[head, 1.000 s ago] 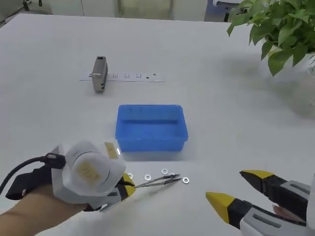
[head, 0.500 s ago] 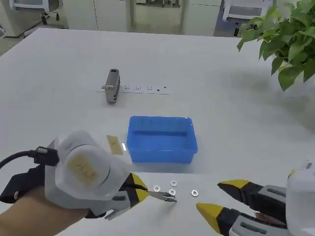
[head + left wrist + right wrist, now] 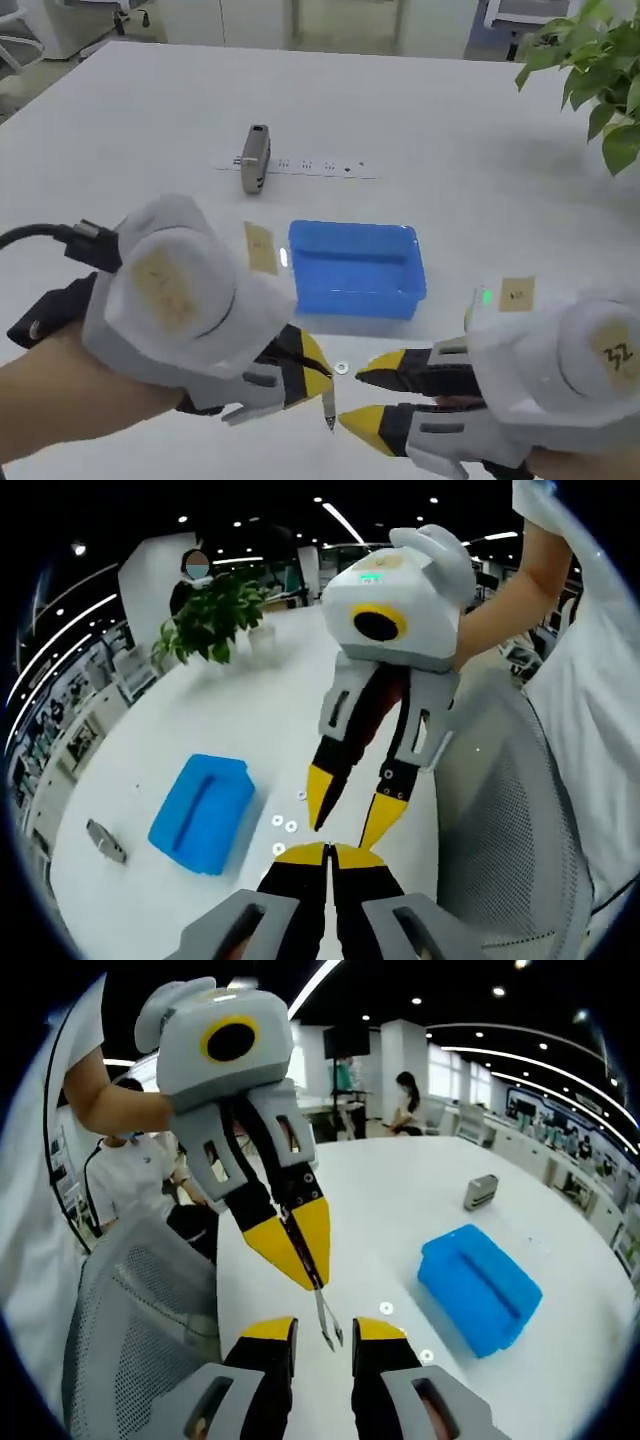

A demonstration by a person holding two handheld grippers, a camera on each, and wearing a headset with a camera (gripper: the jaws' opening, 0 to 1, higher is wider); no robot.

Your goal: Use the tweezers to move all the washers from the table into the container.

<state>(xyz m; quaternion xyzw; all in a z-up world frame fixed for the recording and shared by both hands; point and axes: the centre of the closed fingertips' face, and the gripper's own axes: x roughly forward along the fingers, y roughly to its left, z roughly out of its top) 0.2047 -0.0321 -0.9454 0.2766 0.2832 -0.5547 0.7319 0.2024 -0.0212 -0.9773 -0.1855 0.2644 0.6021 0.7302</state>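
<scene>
Two-handed, clamping the tweezers (image 3: pixel 328 408) in the closed left gripper (image 3: pixel 318 378), with tips pointing down into the part-open right gripper (image 3: pixel 358 398), straddling them seemingly without contact; leaving the washers (image 3: pixel 343 368) lying on the table (image 3: pixel 150 100) just beyond both claws, toward the blue container (image 3: pixel 355 262), about equally near either, with no obstacle between and the power strip (image 3: pixel 310 166) well behind

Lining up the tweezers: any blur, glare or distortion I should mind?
Head view: even light, no glare; the small silver washer is readable, the thin metal tweezers show just a tip below the yellow-tipped left gripper. Right gripper view: tweezers sharp, fisheye curves the white table. Left gripper view: washers tiny, scene bent.
</scene>
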